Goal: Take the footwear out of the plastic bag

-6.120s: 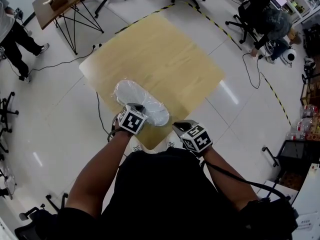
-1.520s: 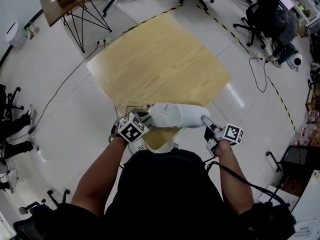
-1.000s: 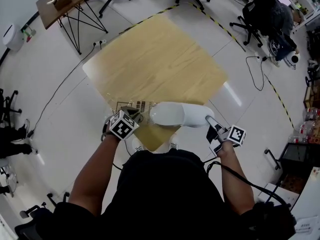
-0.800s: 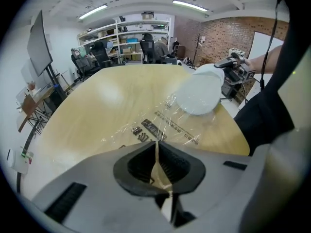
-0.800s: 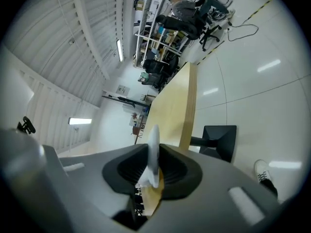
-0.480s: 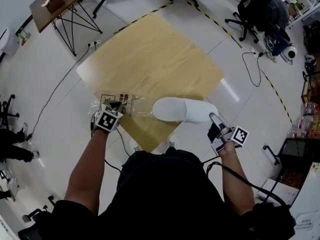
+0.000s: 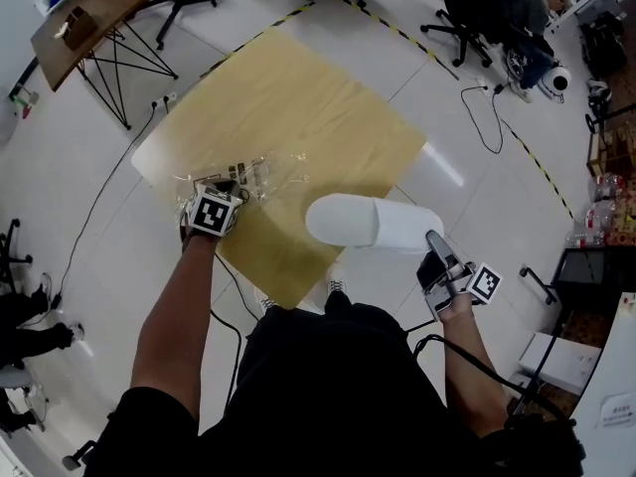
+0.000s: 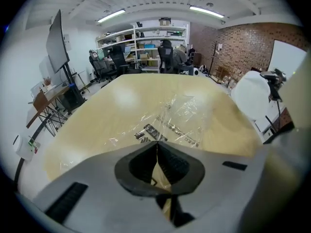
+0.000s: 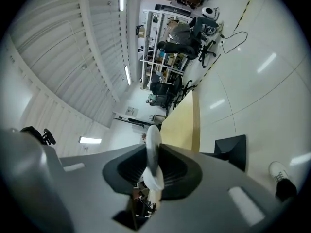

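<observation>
Slipper point(image 7: 373, 224) clear of bag point(image 7: 268, 173) in head view, clamped in right gripper view

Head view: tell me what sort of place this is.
Probably a lab or workshop in an office-like space: rolling office chairs, stocked shelves along the far wall, and yellow-black hazard tape on the tiled floor near the wooden table.

Light wood table point(image 7: 298, 117) on glossy white floor point(image 7: 129, 256). Brown desk point(image 7: 79, 13) on black trestle legs, far left. Striped tape point(image 7: 542, 175) crosses floor at right. Seated person point(image 7: 512, 8) top right. Shelves point(image 8: 155, 38), brick wall point(image 8: 243, 42) beyond table.
</observation>
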`<state>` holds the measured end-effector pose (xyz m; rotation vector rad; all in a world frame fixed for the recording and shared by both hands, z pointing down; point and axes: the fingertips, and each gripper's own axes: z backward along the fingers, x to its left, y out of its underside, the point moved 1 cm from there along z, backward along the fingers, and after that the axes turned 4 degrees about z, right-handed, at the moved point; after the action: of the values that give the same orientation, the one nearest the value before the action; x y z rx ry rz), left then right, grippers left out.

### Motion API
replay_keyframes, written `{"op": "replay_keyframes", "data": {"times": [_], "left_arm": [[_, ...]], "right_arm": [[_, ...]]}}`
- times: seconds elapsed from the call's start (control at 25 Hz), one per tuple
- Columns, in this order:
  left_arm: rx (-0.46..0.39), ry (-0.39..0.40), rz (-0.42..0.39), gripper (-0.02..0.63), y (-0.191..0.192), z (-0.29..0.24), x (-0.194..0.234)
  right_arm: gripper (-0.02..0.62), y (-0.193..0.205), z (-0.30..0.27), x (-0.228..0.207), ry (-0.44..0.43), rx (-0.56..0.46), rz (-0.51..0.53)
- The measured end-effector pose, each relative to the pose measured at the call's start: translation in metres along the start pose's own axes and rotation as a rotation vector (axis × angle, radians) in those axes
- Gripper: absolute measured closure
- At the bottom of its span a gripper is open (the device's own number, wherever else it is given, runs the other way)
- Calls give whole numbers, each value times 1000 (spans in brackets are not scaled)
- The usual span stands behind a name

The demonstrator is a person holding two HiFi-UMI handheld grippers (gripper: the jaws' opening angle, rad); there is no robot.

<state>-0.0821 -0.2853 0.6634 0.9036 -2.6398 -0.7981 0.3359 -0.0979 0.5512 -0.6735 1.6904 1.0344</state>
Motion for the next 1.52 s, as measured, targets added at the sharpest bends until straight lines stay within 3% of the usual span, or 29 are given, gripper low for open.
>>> {"op": "replay_keyframes", "data": {"times": [0.36,0.64,0.8,0.96,1.08,1.16,1.32,1.4,1.52], "left_arm": [[-27,83,-79,595,-56,-35,-43],[-236,206,12,508,-86,2,-56],[-294,180,67,522,-65,52,-40],[-270,108,156,565,-14,102,-22],[-250,127,272,589,26,130,-24],[-230,149,305,591,47,141,-31],[-213,187,321,591,75,153,-42],[-218,207,322,591,84,155,-46],[-228,237,319,589,89,156,-52]], "right_arm": [[526,55,-17,0,19,99,-21],[525,87,-54,7,-10,183,-29],[525,109,-88,6,-19,232,-43],[525,136,-121,6,-20,309,-42],[525,150,-137,3,-8,342,-44],[522,154,-142,-3,33,344,-27],[479,159,-147,-14,143,379,127],[371,164,-144,-19,237,432,276],[312,168,-136,-25,403,530,549]]}}
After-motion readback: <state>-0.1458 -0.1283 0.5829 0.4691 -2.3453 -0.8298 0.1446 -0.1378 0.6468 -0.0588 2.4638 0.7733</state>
